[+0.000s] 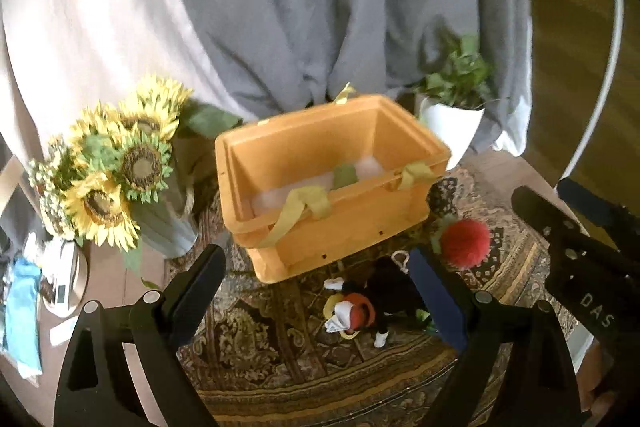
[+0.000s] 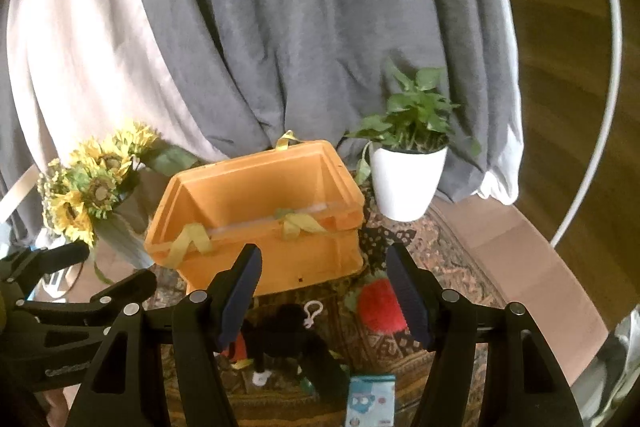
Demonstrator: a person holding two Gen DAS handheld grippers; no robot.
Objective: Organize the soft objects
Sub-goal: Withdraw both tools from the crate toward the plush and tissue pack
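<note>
An orange bin with yellow straps stands on a patterned rug; white and green soft items lie inside. It also shows in the right wrist view. In front of it lie a black mouse plush toy and a red strawberry plush. My left gripper is open and empty above the plush toy. My right gripper is open and empty above both toys; its body also shows at the right of the left wrist view.
A sunflower vase stands left of the bin, a white potted plant at its right. Grey and white bedding hangs behind. A small blue-white packet lies on the rug.
</note>
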